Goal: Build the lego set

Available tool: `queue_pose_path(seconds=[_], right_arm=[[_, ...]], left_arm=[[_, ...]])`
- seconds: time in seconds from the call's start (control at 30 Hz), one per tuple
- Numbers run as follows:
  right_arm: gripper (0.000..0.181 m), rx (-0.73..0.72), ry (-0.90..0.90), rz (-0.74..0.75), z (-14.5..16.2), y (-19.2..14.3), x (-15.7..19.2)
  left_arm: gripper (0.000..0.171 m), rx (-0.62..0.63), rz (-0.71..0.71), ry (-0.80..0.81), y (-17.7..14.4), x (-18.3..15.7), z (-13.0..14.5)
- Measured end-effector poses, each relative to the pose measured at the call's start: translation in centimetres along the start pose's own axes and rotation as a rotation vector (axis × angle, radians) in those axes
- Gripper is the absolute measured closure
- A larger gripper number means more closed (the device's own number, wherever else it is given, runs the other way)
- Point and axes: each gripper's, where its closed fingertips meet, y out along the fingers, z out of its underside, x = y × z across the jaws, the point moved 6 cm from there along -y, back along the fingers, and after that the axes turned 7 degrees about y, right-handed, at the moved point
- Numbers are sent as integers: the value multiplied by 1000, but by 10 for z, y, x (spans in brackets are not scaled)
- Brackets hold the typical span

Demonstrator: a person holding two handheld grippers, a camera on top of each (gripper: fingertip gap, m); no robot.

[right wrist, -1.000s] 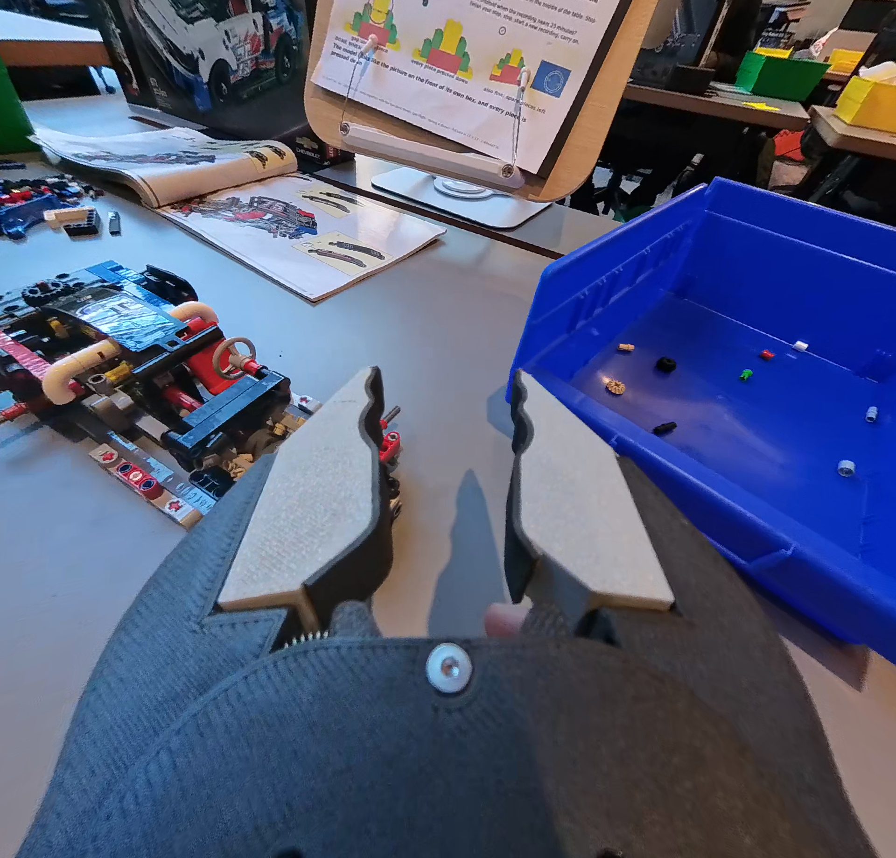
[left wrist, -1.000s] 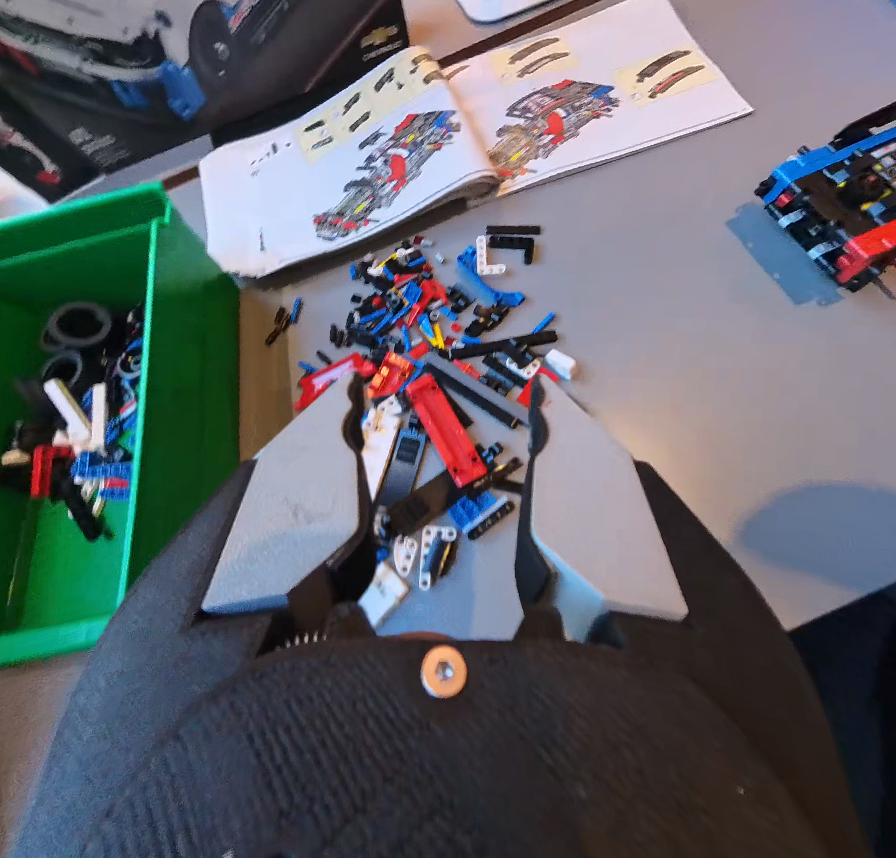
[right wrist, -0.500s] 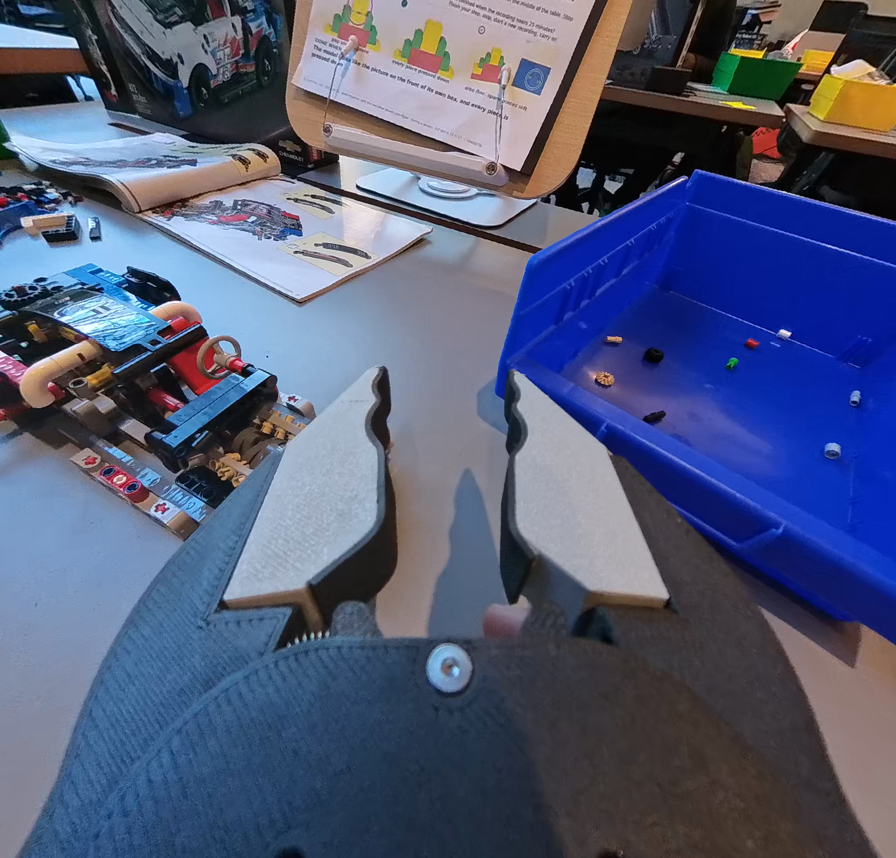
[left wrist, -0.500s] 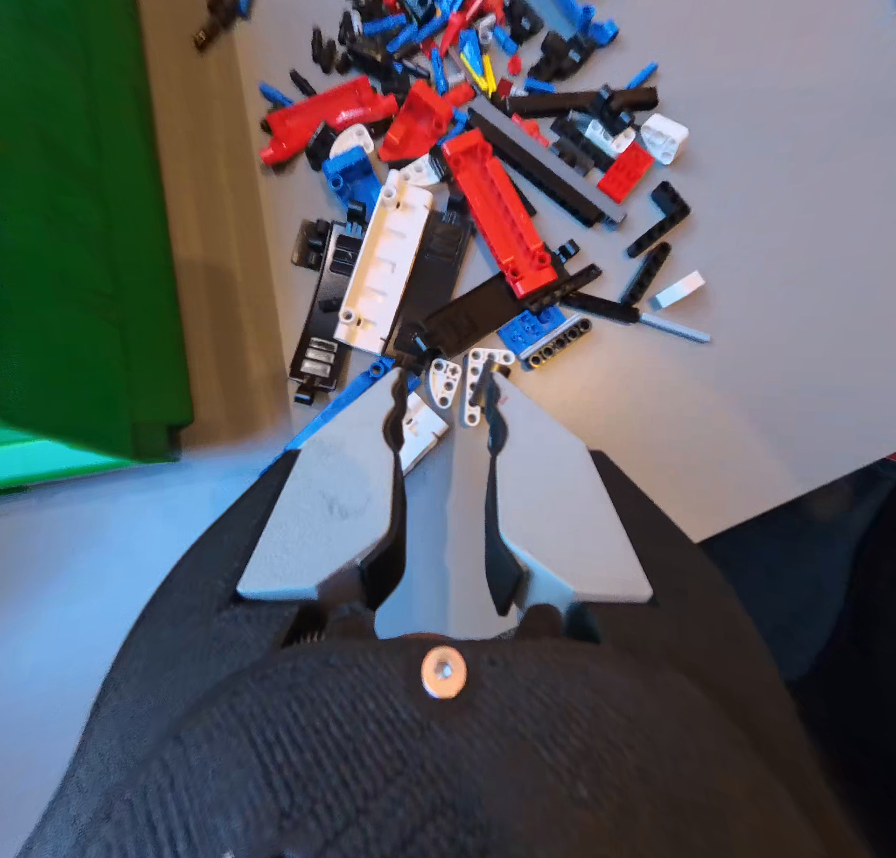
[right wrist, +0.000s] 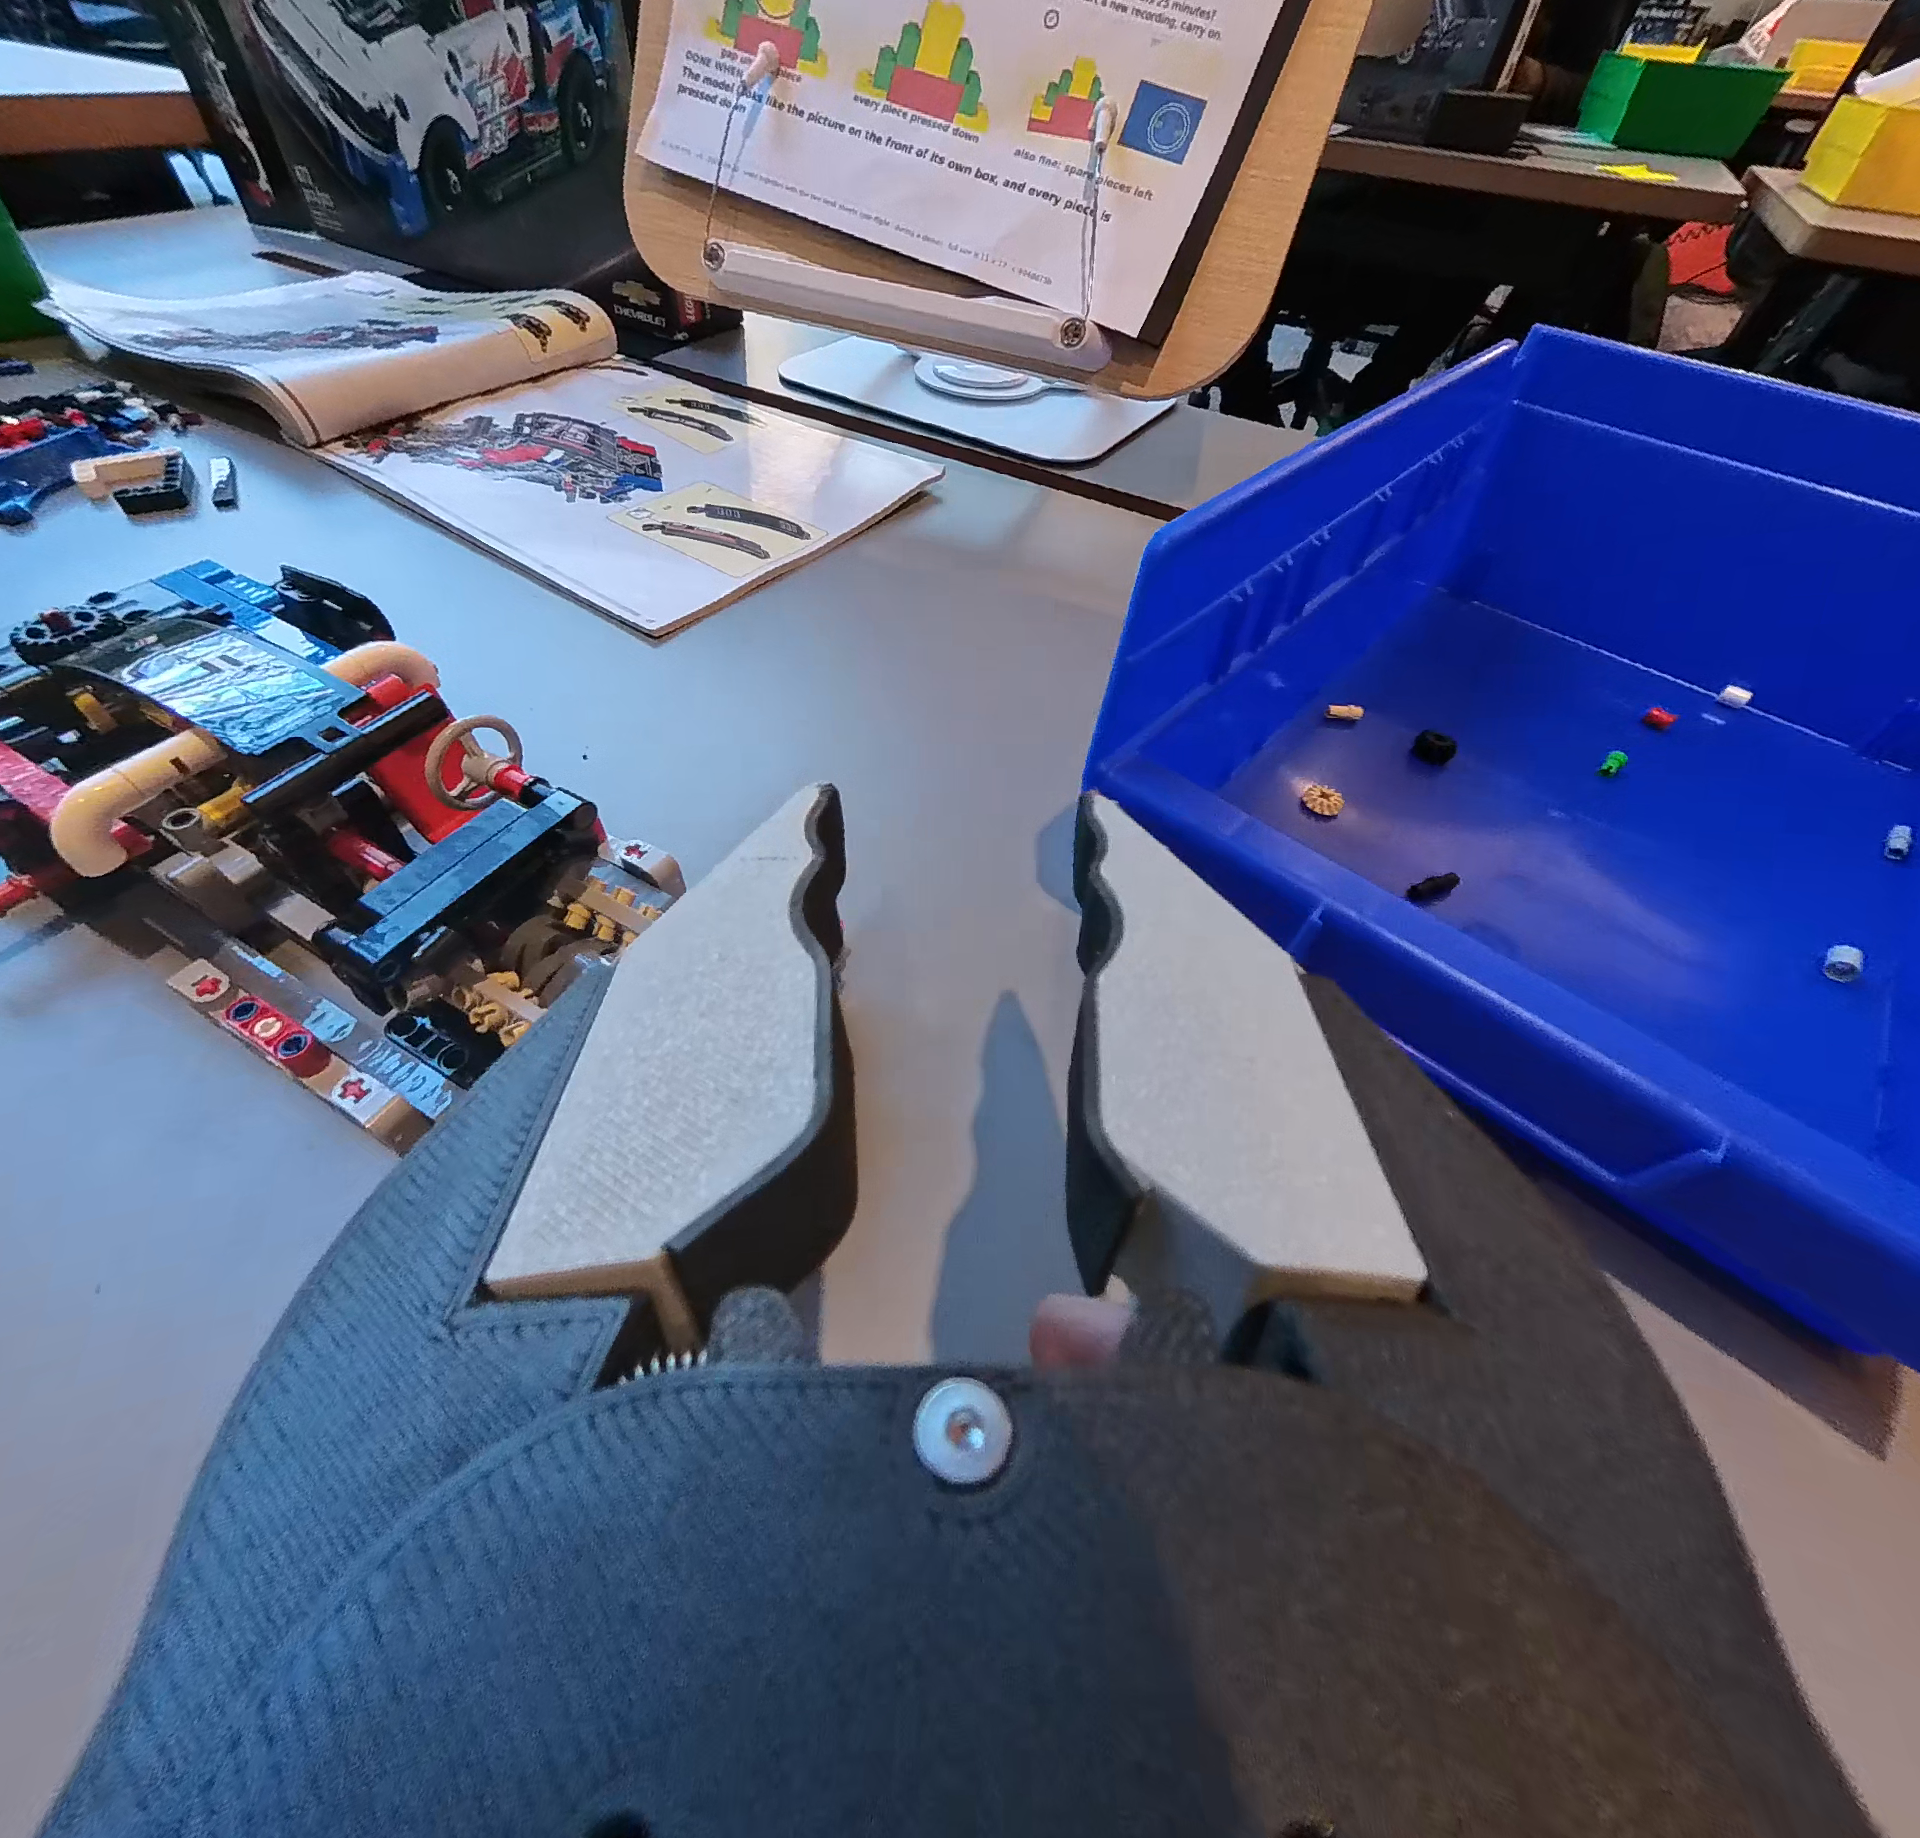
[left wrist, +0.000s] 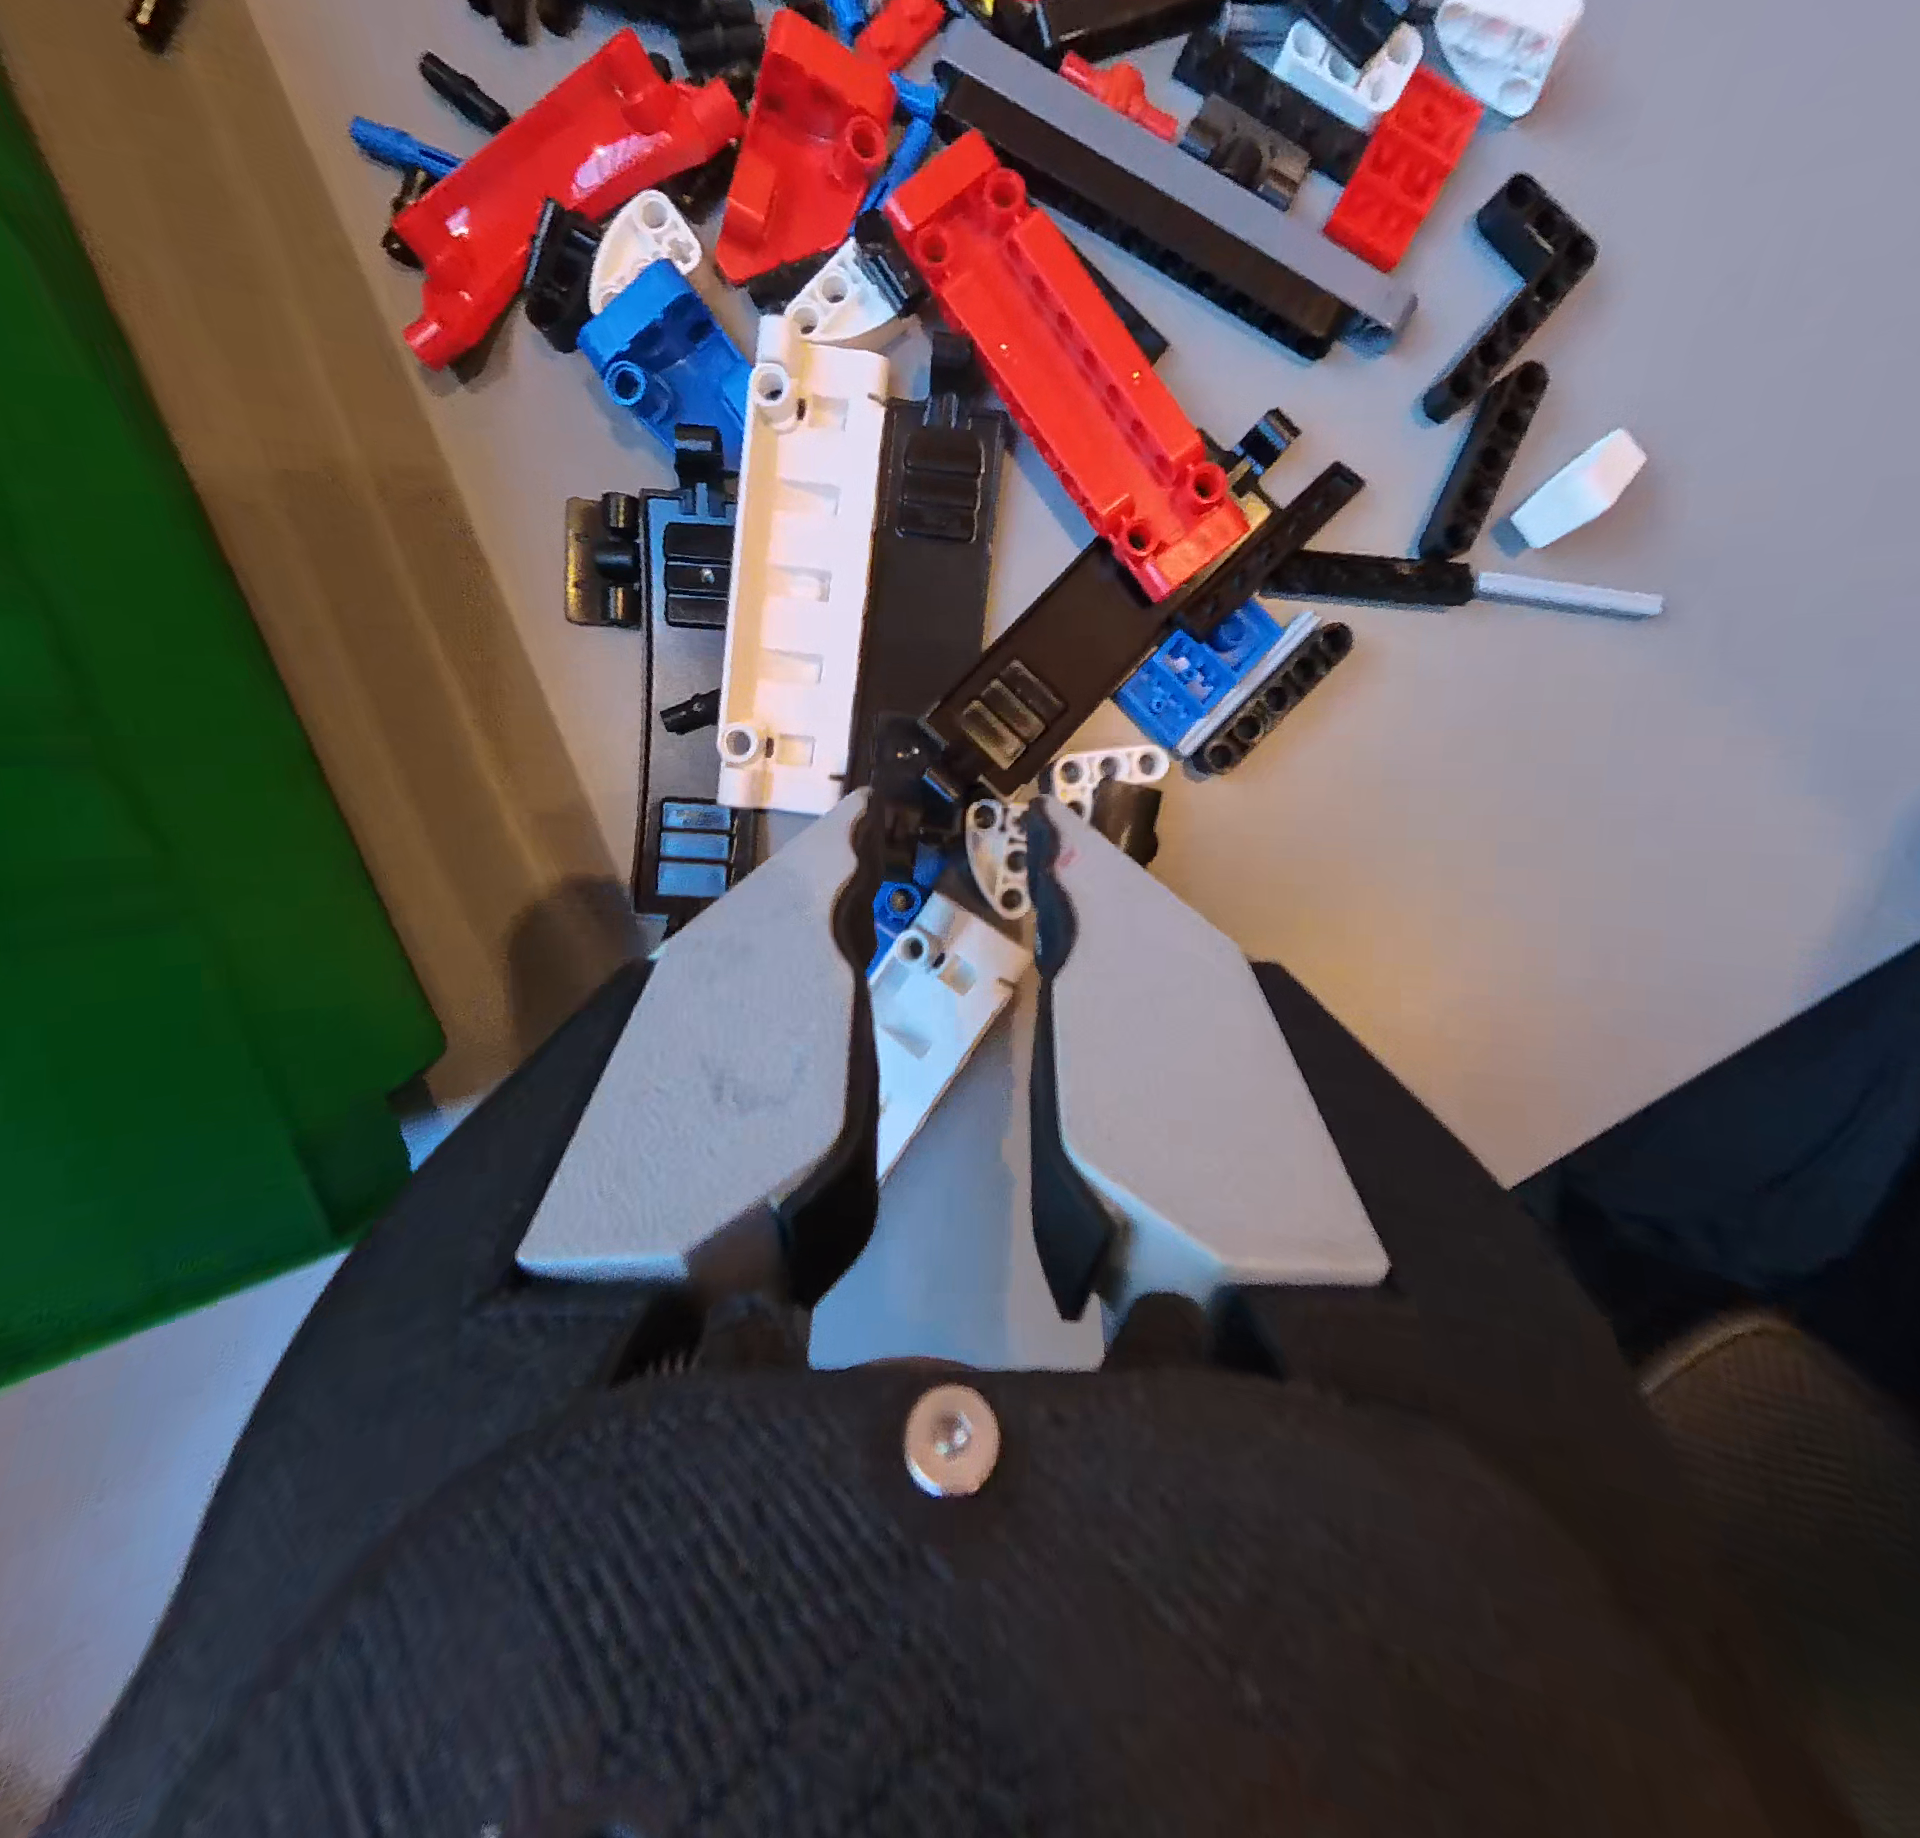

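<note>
In the left wrist view, a pile of loose Lego parts lies on the grey table: a long red panel (left wrist: 1060,365), a long white panel (left wrist: 800,583), black beams and blue pieces. My left gripper (left wrist: 951,843) hangs low over the near edge of the pile, its jaws narrowly apart. A white angled panel (left wrist: 935,1009) and a small white curved piece (left wrist: 997,853) lie between the fingers. In the right wrist view, the partly built car chassis (right wrist: 291,801) sits at the left. My right gripper (right wrist: 956,853) is open and empty above the table beside it.
A green bin (left wrist: 156,749) stands left of the pile. A blue bin (right wrist: 1299,593) holding several tiny parts stands right of the right gripper. The open instruction booklet (right wrist: 582,458), a wooden sheet stand (right wrist: 966,126) and the set's box (right wrist: 416,74) are farther back. My hands' fingertips stand some 60 cm from each other.
My left gripper has dropped closer to the near edge of the pile and its jaws have narrowed from wide open. The right gripper has hardly moved.
</note>
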Motion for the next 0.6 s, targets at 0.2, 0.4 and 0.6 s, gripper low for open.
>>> queue_pose_path(seconds=[0.2,0.4,0.6], right_arm=[[141,-2,0,-11,0,0,1],[143,-3,3,-17,0,0,1],[144,-8,5,-22,0,-1,1]], left_arm=[[153,14,37,35,5,-1,-6],[164,21,83,42,3,-2,-10],[163,45,-35,103,-13,-2,-15]])
